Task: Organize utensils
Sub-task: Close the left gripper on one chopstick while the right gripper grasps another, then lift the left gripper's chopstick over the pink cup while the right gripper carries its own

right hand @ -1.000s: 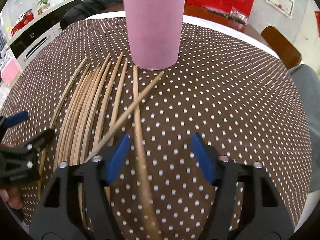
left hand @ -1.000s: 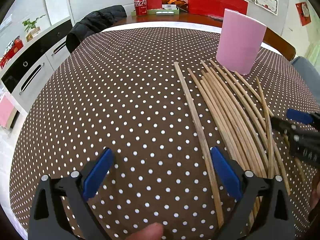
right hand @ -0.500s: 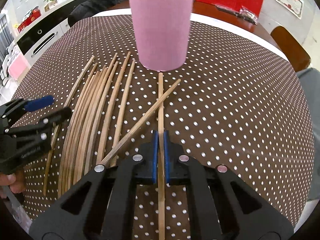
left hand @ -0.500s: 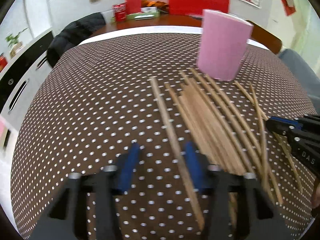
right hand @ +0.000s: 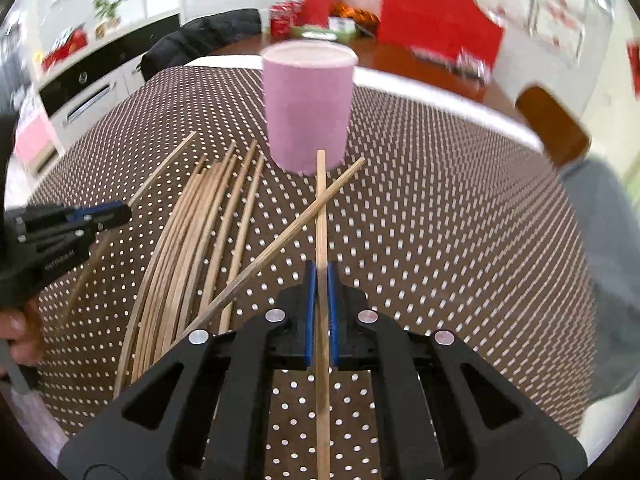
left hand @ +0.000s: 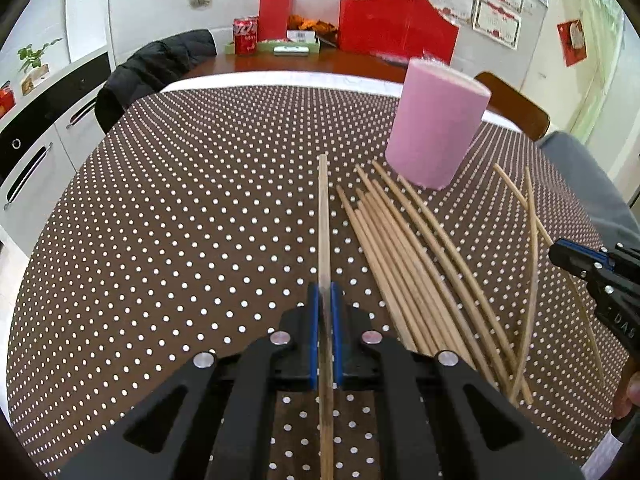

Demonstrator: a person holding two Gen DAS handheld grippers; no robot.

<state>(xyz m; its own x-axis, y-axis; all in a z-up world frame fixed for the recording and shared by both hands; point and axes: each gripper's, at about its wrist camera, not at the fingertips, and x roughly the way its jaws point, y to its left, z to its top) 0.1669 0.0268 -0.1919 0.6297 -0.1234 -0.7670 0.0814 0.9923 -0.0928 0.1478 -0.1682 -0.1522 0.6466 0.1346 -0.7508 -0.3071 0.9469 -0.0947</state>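
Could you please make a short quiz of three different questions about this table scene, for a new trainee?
1. True or false: the left gripper is shut on a chopstick.
2. Multiple choice: the pink cup is A) lying on its side, B) standing upright on the dotted tablecloth, C) held in a gripper.
3. Fill in: the chopstick in the right gripper is crossed by one loose ____.

Key:
1. True; its blue pads clamp the stick.
2. B.
3. Chopstick; most others lie in a bundle toward the left gripper's side.
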